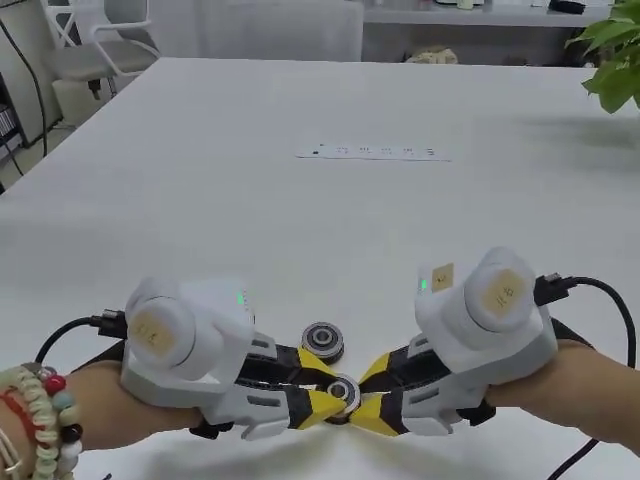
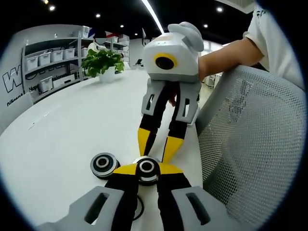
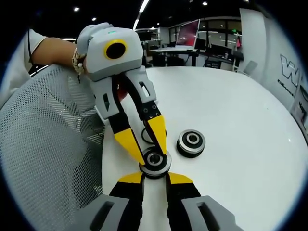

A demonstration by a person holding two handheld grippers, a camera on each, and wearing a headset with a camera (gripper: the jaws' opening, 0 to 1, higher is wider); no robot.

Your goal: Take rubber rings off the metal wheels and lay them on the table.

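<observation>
At lower centre, the left gripper (image 2: 147,172) and right gripper (image 3: 155,176) both pinch one wheel (image 1: 340,392); a second wheel (image 1: 322,340) sits just above. Uneven pulling could pop the pinched one loose.

Left gripper (image 1: 318,403), right gripper (image 1: 372,388): white shells, blk jaws w/ yellow tips, blk cables. Beaded bracelets (image 1: 45,415) behind left gripper; sleeve (image 2: 272,38) prob. white.
</observation>
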